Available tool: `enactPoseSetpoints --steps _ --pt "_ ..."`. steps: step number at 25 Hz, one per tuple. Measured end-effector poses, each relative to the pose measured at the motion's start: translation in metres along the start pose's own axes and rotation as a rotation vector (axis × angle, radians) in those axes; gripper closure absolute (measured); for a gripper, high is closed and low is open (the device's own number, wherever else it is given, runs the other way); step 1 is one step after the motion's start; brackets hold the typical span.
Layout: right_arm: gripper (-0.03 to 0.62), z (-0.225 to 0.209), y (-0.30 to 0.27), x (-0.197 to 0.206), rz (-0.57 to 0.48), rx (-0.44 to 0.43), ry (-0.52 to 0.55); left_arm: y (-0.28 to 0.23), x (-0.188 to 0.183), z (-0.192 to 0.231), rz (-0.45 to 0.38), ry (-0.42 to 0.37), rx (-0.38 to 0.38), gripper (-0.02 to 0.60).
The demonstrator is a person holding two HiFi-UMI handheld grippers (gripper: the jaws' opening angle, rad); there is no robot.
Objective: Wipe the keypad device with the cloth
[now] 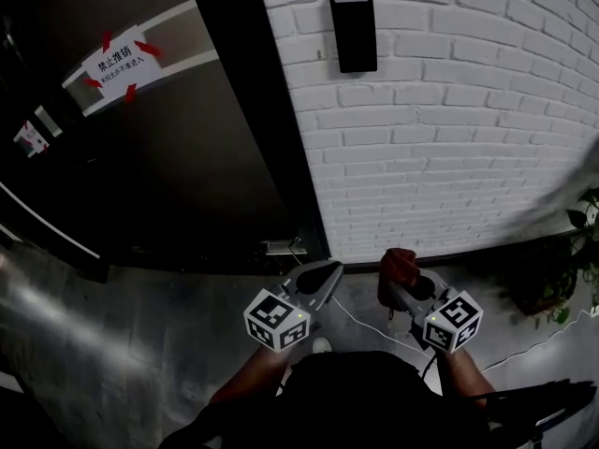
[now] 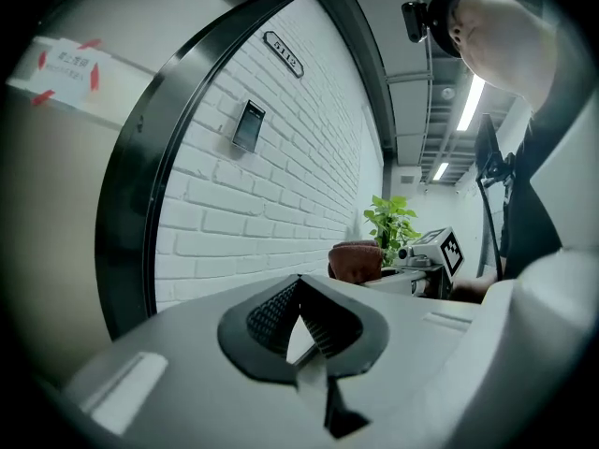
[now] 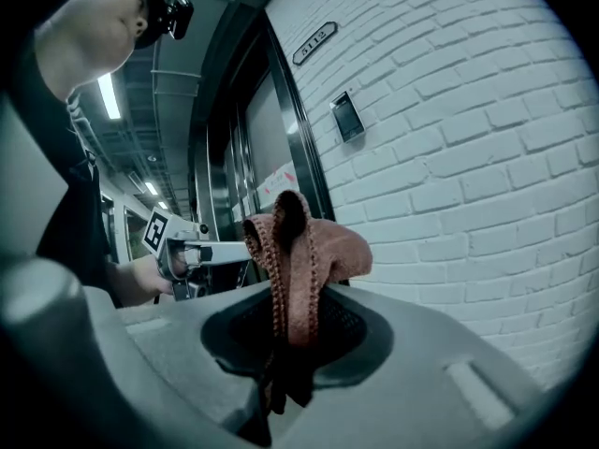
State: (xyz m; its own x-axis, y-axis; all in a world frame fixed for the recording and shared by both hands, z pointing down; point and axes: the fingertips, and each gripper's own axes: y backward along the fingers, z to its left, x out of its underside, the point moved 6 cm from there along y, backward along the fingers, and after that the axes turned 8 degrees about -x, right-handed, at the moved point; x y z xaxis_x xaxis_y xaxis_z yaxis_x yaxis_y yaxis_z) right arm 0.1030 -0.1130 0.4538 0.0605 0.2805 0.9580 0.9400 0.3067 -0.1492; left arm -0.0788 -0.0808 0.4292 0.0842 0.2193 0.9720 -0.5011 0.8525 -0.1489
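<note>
Holding the cloth [image 3: 298,251] pinched in the right hand-held gripper [image 3: 295,321], I read the keypad device [image 1: 353,32] as well above and ahead of those jaws. It sat flat on the brick wall [image 1: 468,138], long axis vertical. The left hand-held gripper [image 2: 301,293] had its jaws pressed together on nothing, beside the right one at like height. Judgement: the right hand-held gripper, carrying the cloth, needed a steep rise; neither was near the device.
</note>
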Motion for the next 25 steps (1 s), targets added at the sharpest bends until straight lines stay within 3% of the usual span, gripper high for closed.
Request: enactPoseSetpoints --steps 10,18,21,25 --pt "0.534 0.005 -0.062 -0.012 -0.042 0.141 0.007 -0.006 -0.009 0.070 0.040 -0.031 0.153 0.565" --pt "0.534 -0.012 -0.073 -0.038 -0.030 0.164 0.070 -0.027 -0.019 0.083 0.017 -0.019 0.191 0.565" --pt "0.533 -0.025 -0.075 -0.069 -0.006 0.148 0.178 -0.032 -0.020 0.080 0.001 0.002 0.167 0.565" --pt "0.534 -0.040 -0.080 -0.143 0.040 0.165 0.490 -0.042 -0.023 0.073 -0.021 0.031 0.142 0.565"
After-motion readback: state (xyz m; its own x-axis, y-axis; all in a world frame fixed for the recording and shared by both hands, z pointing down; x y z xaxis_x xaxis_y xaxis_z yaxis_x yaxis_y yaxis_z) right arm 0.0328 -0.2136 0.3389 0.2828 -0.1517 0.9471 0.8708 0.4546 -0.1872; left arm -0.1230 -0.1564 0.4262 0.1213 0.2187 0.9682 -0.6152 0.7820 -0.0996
